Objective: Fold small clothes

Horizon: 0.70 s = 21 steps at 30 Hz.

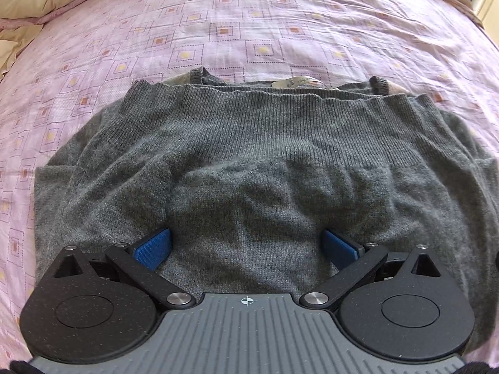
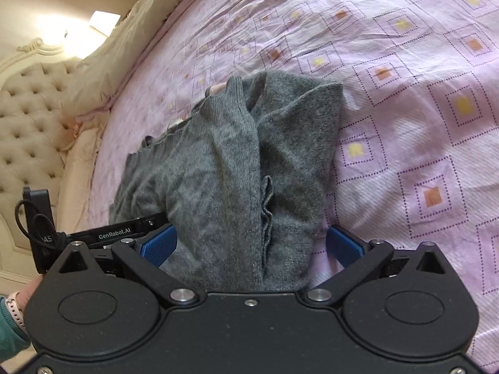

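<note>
Grey knit sweater (image 1: 249,162) spread across the pink patterned bedsheet (image 1: 249,25), folded over on itself, ribbed hem edge running across the far side of the sweater. Pale label (image 1: 296,81) peeking out just beyond that ribbed edge, at the sweater's far side. Ribbed cuff (image 1: 379,84) poking out near the label, at the sweater's far right corner. Beige pillow (image 1: 28,3) well beyond the sweater, at the sheet's far left corner.

Left gripper (image 1: 248,247) low over the near part of the sweater, blue pads spread wide apart, nothing pinched between them; knit fabric bunched up in the gap, not clearly clamped. Released, then.

From the right wrist view: sweater (image 2: 224,168) lying in a rumpled heap, one fold stacked over another, a small gathered wrinkle along the seam near the middle. Right gripper (image 2: 251,244) at the near end of the sweater, blue pads likewise splayed wide, fabric passing between them without being squeezed. Also released. Tufted cream headboard (image 2: 21,131) well to the left of the sweater, past the sheet's edge. Left of the sweater's near end, the other black tool body with its cable, and beside it a hand (image 2: 29,290) with a pale watch strap (image 2: 15,308) and teal sleeve (image 2: 9,336).
</note>
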{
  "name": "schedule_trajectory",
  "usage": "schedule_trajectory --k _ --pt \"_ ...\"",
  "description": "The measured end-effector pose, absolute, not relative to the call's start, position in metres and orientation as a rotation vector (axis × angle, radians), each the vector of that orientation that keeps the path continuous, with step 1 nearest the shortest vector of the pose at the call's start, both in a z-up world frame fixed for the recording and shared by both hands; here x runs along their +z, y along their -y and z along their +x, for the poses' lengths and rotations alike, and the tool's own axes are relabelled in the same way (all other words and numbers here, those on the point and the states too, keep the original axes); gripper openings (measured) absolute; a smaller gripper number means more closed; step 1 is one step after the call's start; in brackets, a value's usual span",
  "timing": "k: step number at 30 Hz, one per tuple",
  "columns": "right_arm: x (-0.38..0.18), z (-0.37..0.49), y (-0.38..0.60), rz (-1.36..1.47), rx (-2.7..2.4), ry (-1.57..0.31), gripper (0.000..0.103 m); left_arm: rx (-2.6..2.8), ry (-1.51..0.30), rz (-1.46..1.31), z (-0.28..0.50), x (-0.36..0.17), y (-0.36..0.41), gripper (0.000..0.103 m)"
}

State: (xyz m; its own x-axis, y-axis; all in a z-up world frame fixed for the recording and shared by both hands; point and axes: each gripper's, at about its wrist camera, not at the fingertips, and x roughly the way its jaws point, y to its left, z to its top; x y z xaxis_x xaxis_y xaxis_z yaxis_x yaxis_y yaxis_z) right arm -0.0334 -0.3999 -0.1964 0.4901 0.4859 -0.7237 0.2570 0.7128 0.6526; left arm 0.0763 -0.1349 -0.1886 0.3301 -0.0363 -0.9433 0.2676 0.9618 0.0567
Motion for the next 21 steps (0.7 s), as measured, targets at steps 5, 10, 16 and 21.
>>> schedule_trajectory --k 5,10,16,21 --pt "-0.198 -0.032 0.403 0.834 0.189 -1.047 0.075 -0.205 -1.243 0.232 0.083 -0.188 0.138 0.103" --pt "-0.203 -0.024 0.402 0.846 0.202 -1.051 0.066 -0.214 -1.227 0.265 0.071 -0.176 0.141 0.096" --pt "-0.204 -0.024 0.401 0.854 0.209 -1.046 0.066 -0.215 -1.236 0.283 0.043 -0.172 0.135 0.095" --pt "-0.203 -0.025 0.4 0.855 0.192 -1.047 0.066 -0.209 -1.255 0.27 0.037 -0.179 0.129 0.096"
